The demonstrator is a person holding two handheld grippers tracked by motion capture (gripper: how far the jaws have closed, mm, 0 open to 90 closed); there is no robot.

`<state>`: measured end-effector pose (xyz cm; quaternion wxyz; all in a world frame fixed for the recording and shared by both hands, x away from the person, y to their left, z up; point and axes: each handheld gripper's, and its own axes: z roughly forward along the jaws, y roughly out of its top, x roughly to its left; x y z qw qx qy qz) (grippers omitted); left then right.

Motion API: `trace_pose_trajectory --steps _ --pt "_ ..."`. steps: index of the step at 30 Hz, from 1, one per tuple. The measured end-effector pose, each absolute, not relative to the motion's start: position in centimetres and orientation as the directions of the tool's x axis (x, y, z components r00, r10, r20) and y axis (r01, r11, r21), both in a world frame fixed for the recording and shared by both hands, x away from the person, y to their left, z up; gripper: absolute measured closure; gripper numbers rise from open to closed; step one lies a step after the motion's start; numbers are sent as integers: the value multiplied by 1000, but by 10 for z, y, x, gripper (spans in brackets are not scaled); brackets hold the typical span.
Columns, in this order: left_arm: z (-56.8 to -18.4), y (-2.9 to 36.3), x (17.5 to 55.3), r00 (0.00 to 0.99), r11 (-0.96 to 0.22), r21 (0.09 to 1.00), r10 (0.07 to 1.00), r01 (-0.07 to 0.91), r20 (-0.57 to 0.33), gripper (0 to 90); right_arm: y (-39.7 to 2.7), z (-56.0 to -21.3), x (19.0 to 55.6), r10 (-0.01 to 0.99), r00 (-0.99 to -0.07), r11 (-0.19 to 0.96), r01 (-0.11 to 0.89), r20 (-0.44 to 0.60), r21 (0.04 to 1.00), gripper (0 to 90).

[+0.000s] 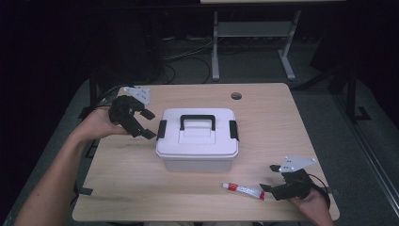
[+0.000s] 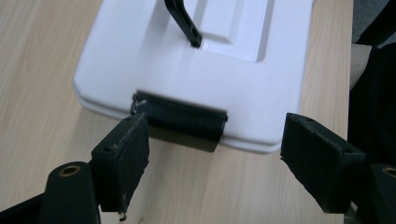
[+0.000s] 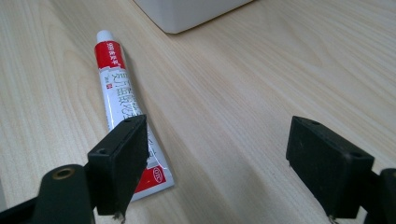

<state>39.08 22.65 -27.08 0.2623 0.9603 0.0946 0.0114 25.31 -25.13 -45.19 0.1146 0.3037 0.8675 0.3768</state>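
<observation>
**Releasing the left latch of the storage box, with the tube standing by**

While the right gripper [image 1: 275,181] waits at the near right corner of the bench [image 1: 287,136], keep its fingers [image 3: 119,158] spread wide, as they are now, with nothing held. The red-and-white tube [image 1: 243,189] lies flat on the bench just beside that gripper, its crimped end under the left finger in the right gripper view and its white cap pointing toward the box. Leave it there until the box is open.

Farther in, the white storage box [image 1: 197,141] sits at the middle of the bench with its lid down and its black carry handle [image 1: 197,120] folded flat. The left gripper [image 1: 143,123] hovers at the box's left end, fingers [image 2: 122,156] wide and empty, straddling the black left latch [image 2: 180,119].

Judged procedure:
1. Advance the left gripper until one finger is under the lower edge of the latch.
2. Lever the latch outward and upward; do not pinch the lid rim.
3. Keep the push low so the box does not slide across the bench.
4. Treat the black right latch [image 1: 233,130] likewise; it appears to be fastened too.
</observation>
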Motion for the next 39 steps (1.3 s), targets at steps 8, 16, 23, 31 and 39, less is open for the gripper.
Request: trace_pose_trajectory --steps 8,16,23,31,39 --pt "-264 206 403 987 -850 505 156 152 -34 232 -252 -451 253 609 -792 532 437 30 725 206" --pt "-263 189 413 989 -853 501 140 146 -51 237 -252 -451 252 609 -793 530 438 33 726 207" --pt "-262 173 424 991 -859 495 116 131 -60 241 -253 -451 252 607 -794 531 435 32 727 210" --pt "-266 157 433 991 -865 485 102 132 -88 253 -253 -451 252 604 -796 529 435 36 728 212" --pt "-270 142 441 991 -871 477 83 122 -103 284 -252 -451 252 602 -798 531 434 37 728 213"
